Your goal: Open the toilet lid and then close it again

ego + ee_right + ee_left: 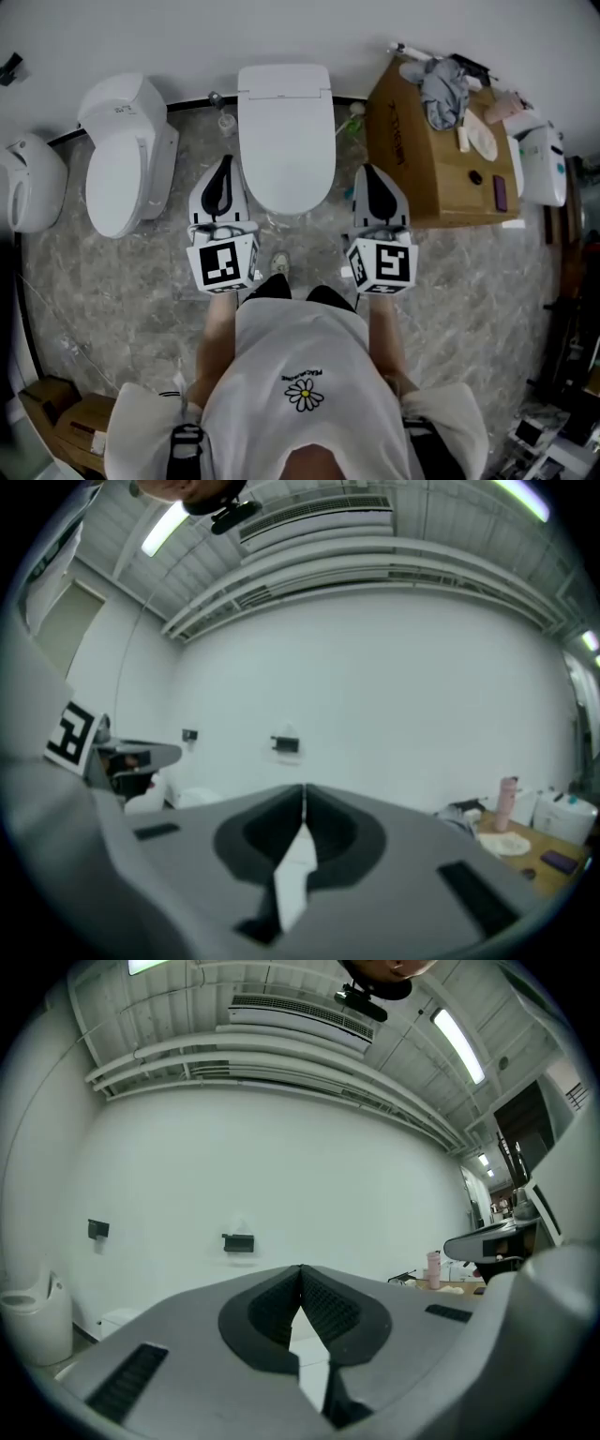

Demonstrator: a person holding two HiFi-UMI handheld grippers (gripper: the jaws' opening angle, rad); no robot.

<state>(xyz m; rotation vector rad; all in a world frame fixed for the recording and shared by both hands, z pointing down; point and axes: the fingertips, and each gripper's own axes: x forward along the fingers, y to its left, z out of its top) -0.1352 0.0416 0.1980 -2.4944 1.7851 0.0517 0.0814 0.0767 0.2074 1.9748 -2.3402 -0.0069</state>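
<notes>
Head view shows the toilet [286, 131] at the upper middle of the frame, backed against the white wall, with its lid [286, 155] down flat over the bowl. The left gripper [225, 167] is just left of the bowl's front and the right gripper [370, 176] just right of it. Both point toward the wall, and neither touches the toilet. The person's white shirt [300, 375] fills the lower middle of the frame, above a grey marbled floor [122, 281].

A second toilet [122, 155] stands at the upper left, also with its lid down. A cardboard box [417, 159] with cloth and small items on top sits at the upper right.

In the left gripper view, the left gripper [301, 1269] has its jaws pressed together at the tips with nothing between them. Beyond them are a white wall and a small dark bracket [238, 1242]. In the right gripper view, the right gripper [304, 787] is closed the same way and is empty. The same kind of bracket [285, 744] shows on the wall above it.
</notes>
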